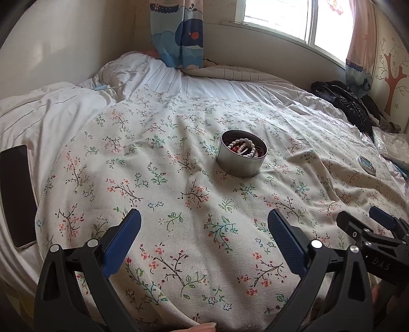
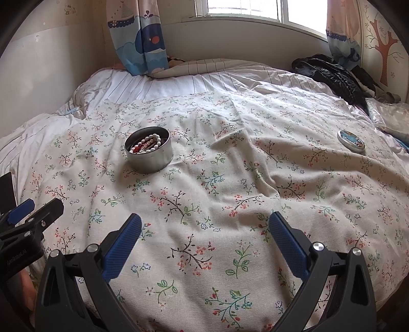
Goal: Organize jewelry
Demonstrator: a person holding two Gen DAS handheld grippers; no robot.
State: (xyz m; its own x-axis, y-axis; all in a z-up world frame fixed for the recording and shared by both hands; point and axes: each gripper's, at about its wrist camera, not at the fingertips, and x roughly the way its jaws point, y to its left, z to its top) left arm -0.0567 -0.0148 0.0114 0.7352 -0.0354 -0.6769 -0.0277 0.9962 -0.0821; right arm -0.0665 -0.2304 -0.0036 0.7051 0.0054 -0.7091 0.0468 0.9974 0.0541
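Two wrist views, aimed forward and down over the bed.
The floral cloth (image 1: pixel 179 178), round tin (image 1: pixel 241 153) and window (image 2: pixel 255 7) are shared, seen from near, side-by-side positions.

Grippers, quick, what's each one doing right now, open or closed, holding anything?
Left gripper: open, holding nothing, above the floral cloth.
Right gripper: open, holding nothing.
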